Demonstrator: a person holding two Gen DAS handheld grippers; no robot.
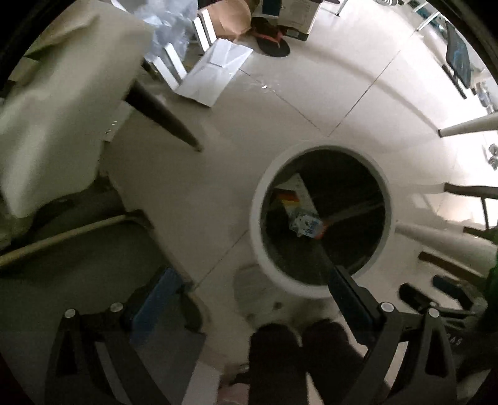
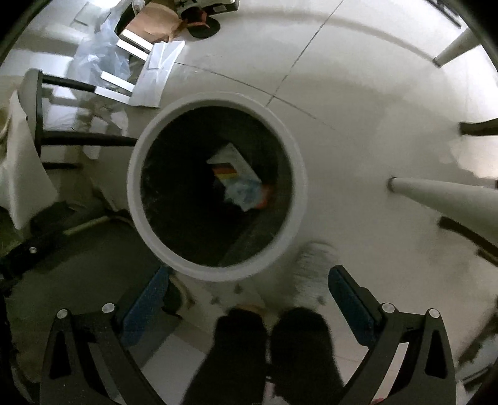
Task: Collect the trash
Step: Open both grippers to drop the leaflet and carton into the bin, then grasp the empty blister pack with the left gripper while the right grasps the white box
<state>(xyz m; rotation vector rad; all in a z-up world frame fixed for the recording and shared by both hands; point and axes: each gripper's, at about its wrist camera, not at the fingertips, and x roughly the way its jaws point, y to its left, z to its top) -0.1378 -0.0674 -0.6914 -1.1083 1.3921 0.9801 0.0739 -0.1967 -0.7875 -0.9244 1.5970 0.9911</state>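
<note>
Both grippers, left gripper and right gripper, hang jaws apart and empty over the white-rimmed bin on the floor, apparently after dropping in the trash that lies inside.

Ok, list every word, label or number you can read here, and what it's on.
None can be read.
Crumpled wrapper in the trash bin: blue print, too blurred.
Striped white box in the bin: no legible text.
Cardboard box at the top of the left view: print too small.
</note>
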